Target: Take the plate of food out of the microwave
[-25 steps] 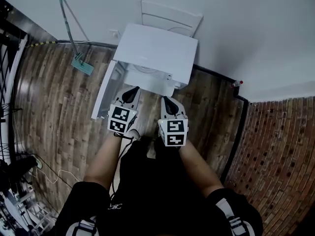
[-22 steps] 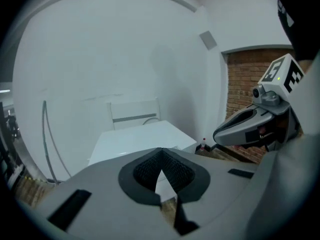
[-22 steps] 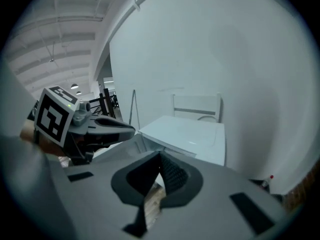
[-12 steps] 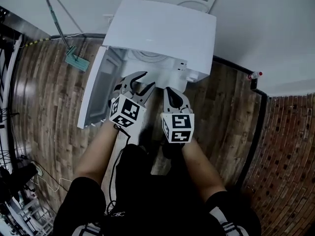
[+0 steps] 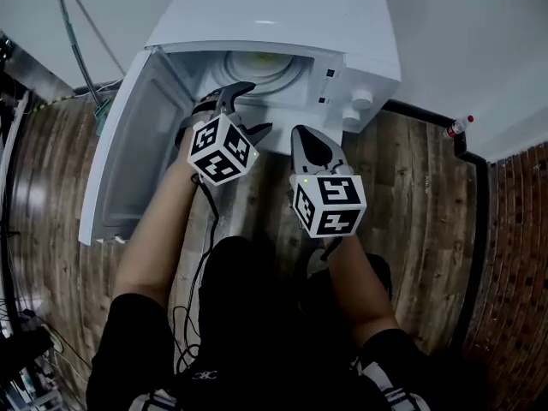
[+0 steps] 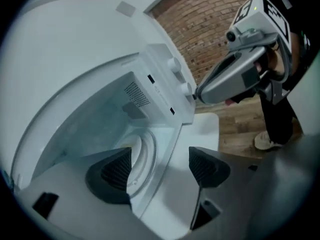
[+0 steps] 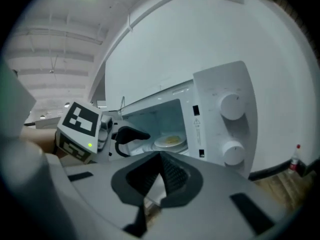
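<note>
A white microwave [image 5: 282,15] stands with its door [image 5: 128,152] swung open to the left. Inside lies a white plate [image 7: 170,142] with yellow food; its rim also shows as the plate [image 6: 142,154] and the plate [image 5: 257,68]. My left gripper [image 5: 248,114] is at the mouth of the cavity. Its jaws are opening, and nothing is between the pads [image 6: 111,174]. My right gripper [image 5: 301,135] hangs just outside, below the control knobs [image 7: 231,106], with jaws shut and empty. The left gripper [image 7: 131,140] shows in front of the plate in the right gripper view.
The microwave sits low on a wooden floor [image 5: 402,195] against a white wall. A mop [image 5: 73,32] leans at the far left. A small bottle [image 5: 459,128] stands by the wall at right, next to a brick wall [image 5: 522,255]. Cables [image 5: 193,315] trail by the person's legs.
The left gripper has gone from shut to wide open and moved up to the microwave's opening. The view has closed in on the microwave. The right gripper stays shut.
</note>
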A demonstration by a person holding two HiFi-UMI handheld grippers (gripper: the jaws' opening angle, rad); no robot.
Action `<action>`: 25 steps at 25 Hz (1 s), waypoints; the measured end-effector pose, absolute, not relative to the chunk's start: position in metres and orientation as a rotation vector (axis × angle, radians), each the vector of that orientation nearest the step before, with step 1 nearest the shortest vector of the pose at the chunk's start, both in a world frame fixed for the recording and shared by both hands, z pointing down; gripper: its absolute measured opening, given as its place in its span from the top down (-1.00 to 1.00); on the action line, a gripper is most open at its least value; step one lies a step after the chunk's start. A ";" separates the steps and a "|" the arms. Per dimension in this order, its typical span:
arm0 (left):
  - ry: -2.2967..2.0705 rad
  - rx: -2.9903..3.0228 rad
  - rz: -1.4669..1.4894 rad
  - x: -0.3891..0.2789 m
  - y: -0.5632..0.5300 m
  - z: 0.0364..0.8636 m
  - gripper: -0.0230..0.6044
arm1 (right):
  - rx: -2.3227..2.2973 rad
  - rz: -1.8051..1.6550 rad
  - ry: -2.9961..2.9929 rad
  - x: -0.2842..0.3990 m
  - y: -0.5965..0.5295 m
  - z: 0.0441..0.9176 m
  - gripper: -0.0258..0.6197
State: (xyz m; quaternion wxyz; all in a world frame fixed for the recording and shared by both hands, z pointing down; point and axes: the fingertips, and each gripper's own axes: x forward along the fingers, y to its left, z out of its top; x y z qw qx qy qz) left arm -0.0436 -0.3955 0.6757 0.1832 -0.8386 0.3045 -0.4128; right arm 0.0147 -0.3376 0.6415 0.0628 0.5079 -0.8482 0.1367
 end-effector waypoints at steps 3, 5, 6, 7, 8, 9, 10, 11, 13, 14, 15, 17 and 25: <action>0.811 -2.271 -1.216 -0.042 -0.414 0.686 -0.18 | 1.561 0.340 -2.536 0.020 -0.337 0.649 0.88; 0.799 -2.257 -1.240 -0.044 -0.422 0.689 -0.21 | 1.568 0.347 -2.520 0.023 -0.333 0.651 0.88; 0.790 -2.265 -1.255 -0.045 -0.425 0.691 -0.23 | 1.569 0.362 -2.526 0.023 -0.330 0.650 0.88; 0.774 -2.278 -1.272 -0.047 -0.427 0.693 -0.25 | 1.571 0.376 -2.538 0.024 -0.326 0.648 0.88; 0.751 -2.290 -1.293 -0.047 -0.429 0.695 -0.29 | 1.575 0.384 -2.551 0.025 -0.323 0.645 0.88; 0.725 -2.294 -1.319 -0.047 -0.432 0.698 -0.33 | 1.580 0.388 -2.561 0.027 -0.321 0.643 0.88; 0.696 -2.289 -1.347 -0.047 -0.436 0.700 -0.37 | 1.585 0.394 -2.569 0.029 -0.320 0.642 0.88; 0.668 -2.285 -1.373 -0.047 -0.439 0.703 -0.39 | 1.590 0.404 -2.573 0.031 -0.319 0.642 0.88; 0.622 -2.300 -1.417 -0.046 -0.445 0.711 -0.42 | 1.595 0.431 -2.578 0.035 -0.318 0.644 0.88; 0.604 -2.308 -1.442 -0.046 -0.448 0.716 -0.43 | 1.597 0.443 -2.580 0.036 -0.317 0.645 0.88; 0.586 -2.301 -1.467 -0.047 -0.451 0.721 -0.43 | 1.599 0.452 -2.583 0.037 -0.316 0.645 0.88; 0.562 -2.261 -1.508 -0.048 -0.459 0.728 -0.44 | 1.603 0.463 -2.586 0.040 -0.315 0.645 0.88; 0.521 -2.306 -1.625 -0.056 -0.475 0.737 -0.44 | 1.555 0.491 -2.573 0.037 -0.314 0.654 0.88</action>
